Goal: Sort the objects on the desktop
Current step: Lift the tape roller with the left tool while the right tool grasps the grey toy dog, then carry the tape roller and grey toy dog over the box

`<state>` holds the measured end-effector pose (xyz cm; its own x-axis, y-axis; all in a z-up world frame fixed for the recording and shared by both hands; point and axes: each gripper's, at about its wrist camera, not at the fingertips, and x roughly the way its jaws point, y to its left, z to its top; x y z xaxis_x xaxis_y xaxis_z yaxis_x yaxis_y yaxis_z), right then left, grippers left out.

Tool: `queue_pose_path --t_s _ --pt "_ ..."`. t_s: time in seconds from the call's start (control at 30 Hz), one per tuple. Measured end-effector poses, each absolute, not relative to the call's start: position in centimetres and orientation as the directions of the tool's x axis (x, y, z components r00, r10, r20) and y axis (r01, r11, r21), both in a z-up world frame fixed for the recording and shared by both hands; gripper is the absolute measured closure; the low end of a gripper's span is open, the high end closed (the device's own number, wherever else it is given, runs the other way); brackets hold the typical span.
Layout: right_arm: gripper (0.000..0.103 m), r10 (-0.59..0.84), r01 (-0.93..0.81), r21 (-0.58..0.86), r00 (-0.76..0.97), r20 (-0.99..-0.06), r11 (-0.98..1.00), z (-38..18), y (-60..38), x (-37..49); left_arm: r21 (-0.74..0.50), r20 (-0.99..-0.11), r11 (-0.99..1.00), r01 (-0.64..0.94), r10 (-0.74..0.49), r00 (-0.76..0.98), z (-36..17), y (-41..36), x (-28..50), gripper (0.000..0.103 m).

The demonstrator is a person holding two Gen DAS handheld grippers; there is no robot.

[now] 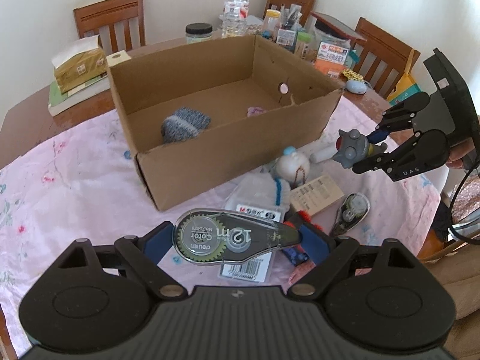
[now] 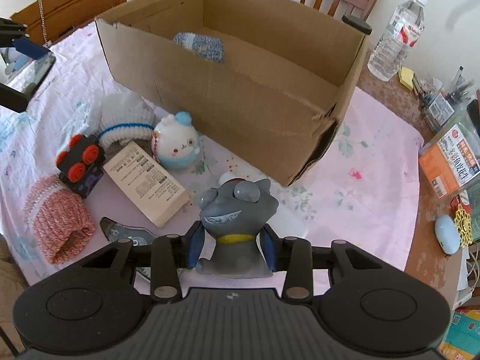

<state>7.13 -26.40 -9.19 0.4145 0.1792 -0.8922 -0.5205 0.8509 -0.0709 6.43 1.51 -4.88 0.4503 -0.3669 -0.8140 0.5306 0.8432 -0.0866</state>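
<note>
So the right gripper (image 2: 231, 247) has its blue pads clamped on a grey bug-eyed toy figure (image 2: 235, 210), held up over the pink floral cloth (image 2: 360, 186). Big open cardboard box (image 2: 240, 96) sits behind it with a blue knit thing (image 2: 199, 45) inside. A white-and-blue round toy (image 2: 177, 147) stands just beside the box.

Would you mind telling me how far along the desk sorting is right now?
Done: a blue knit piece and a small pink item lie in the box. In hand: the left gripper holds a correction tape; the right gripper is shut on a grey figurine. Left on the cloth: round white toy, toy train, pink knit, paper box, second tape.
</note>
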Motion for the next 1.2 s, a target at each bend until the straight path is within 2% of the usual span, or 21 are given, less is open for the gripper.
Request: queue_pose_path --t_s 0.57,1.2 --pt "0.058 0.285 -0.585 -0.041 0.454 -0.844 0.81 -3.4 -26.5 6.4 -0.061 -0.786 0.802 0.595 -0.406 0.467 -2.2 -1.0 7.3 0.013" --pt "0.058 0.28 -0.59 -0.153 0.576 -0.768 0.793 1.8 -26.3 9.9 0.047 -0.715 0.78 0.624 -0.41 0.567 1.5 -3.1 11.6 0.013"
